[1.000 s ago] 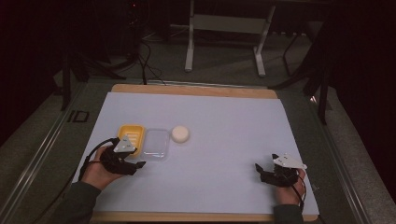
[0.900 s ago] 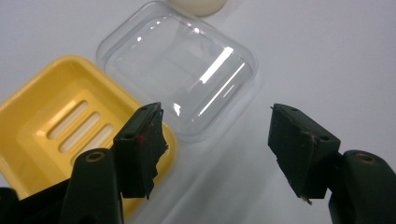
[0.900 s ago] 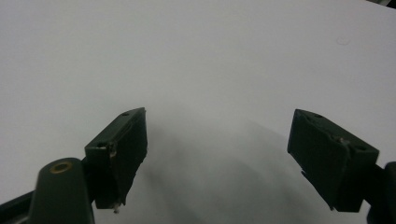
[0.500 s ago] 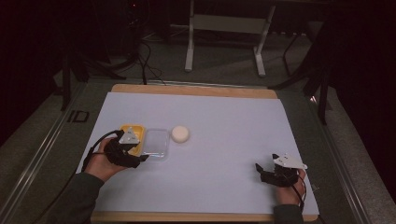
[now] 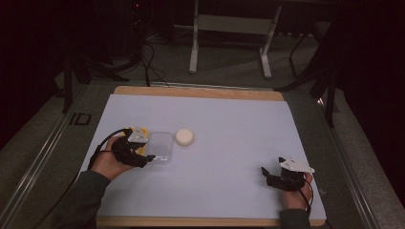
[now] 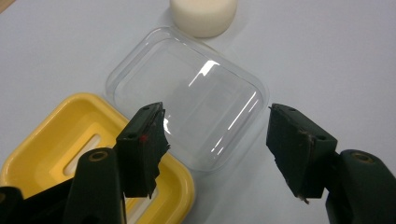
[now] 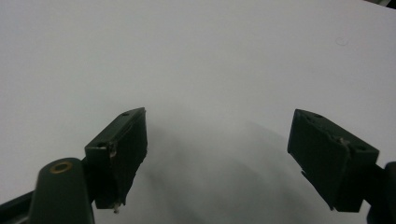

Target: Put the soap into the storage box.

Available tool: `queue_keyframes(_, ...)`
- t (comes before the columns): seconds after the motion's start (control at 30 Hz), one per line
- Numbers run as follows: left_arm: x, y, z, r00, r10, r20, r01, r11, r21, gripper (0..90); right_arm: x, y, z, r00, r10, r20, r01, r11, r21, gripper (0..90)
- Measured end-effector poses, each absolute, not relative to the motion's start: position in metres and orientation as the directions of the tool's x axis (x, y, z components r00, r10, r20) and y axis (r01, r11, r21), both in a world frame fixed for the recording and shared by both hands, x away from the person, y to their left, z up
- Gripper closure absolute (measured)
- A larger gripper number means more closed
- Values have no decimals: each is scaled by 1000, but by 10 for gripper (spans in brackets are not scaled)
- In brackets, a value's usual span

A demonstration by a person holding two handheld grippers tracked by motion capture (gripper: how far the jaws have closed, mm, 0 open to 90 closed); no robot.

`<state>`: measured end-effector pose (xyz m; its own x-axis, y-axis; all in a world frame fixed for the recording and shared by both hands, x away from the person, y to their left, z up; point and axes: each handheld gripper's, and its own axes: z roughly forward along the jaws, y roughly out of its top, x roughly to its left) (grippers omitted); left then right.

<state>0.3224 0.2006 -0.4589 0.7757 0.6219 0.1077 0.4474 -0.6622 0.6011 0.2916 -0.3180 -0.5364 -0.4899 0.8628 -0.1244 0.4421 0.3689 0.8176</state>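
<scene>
From the high view, my left gripper (image 5: 152, 157) is at the near edge of the clear lid (image 5: 160, 147), between the yellow tray (image 5: 142, 143) and the white puck (image 5: 184, 137); my right gripper (image 5: 265, 172) rests well apart. In the left gripper view my jaws have just been closing but stand apart over the lid (image 6: 187, 107), not pressing it. In the right gripper view my jaws are apart over the bare white sheet (image 7: 210, 56)

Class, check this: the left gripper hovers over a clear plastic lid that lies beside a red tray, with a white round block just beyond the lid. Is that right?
Not quite: the tray is yellow, not red, as the left gripper view shows. The rest holds: the left gripper hovers over the clear plastic lid beside that tray, with the white round block just beyond the lid.
</scene>
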Motion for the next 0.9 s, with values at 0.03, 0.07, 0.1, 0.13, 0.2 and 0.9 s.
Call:
queue_keyframes(0.03, 325, 200, -458, 778, 619, 108, 447, -666, 597, 380, 292, -318, -536, -490, 863, -124, 441, 368, 818, 198)
queue_keyframes(0.07, 326, 199, -458, 777, 620, 106, 448, -664, 598, 380, 291, -318, -536, -490, 863, -123, 442, 367, 818, 198)
queue_keyframes(0.1, 326, 199, -458, 777, 620, 106, 448, -664, 598, 380, 292, -318, -536, -490, 863, -123, 442, 367, 818, 198)
queue_keyframes(0.13, 328, 198, -458, 779, 618, 106, 448, -667, 596, 380, 292, -318, -536, -490, 863, -122, 443, 367, 818, 199)
queue_keyframes(0.2, 331, 197, -457, 779, 619, 104, 450, -666, 595, 380, 292, -318, -536, -489, 864, -120, 442, 364, 820, 198)
queue_keyframes(0.9, 351, 179, -456, 793, 600, 106, 450, -695, 561, 381, 291, -319, -536, -487, 866, -116, 439, 358, 824, 198)
